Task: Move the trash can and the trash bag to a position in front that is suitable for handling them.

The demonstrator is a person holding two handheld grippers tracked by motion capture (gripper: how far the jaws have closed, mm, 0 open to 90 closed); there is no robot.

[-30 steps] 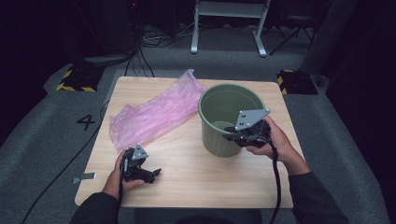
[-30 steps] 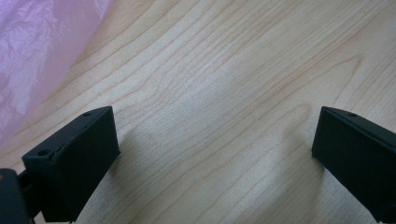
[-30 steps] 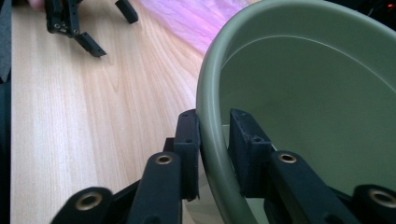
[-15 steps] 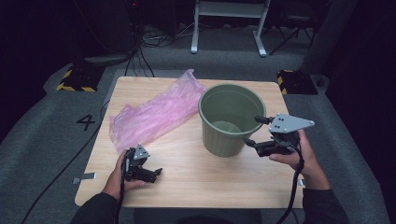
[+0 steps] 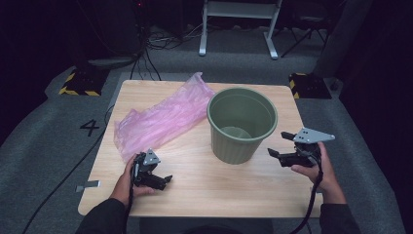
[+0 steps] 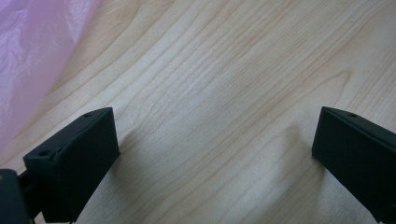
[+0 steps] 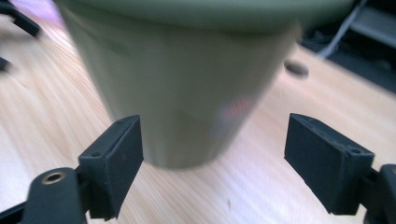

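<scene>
A green plastic bucket (image 5: 242, 124) stands upright in the middle of the wooden table (image 5: 234, 195); its inside looks empty. A crumpled pink plastic bag (image 5: 160, 119) lies to its left, and its edge also fills the upper left corner (image 6: 28, 51) of the left gripper view. My right gripper (image 5: 278, 144) hovers just right of the bucket, pointing at its wall (image 7: 177, 93). Its jaws have just been opening and now stand wide, with nothing between them (image 7: 215, 130). My left gripper (image 5: 163, 180) rests low near the front left, open over bare wood (image 6: 215, 126).
Bare wood runs along the table's front and right of the bucket. Dark grey floor surrounds the table, with a "4" mark (image 5: 89, 127) at the left, cables (image 5: 146, 58), two yellow-black striped blocks (image 5: 78, 83) and a white metal stand (image 5: 238, 24) behind.
My right gripper left the bucket's right rim, moved right and down beside the bucket, and its jaws opened. The left gripper, bucket and bag stayed put.
</scene>
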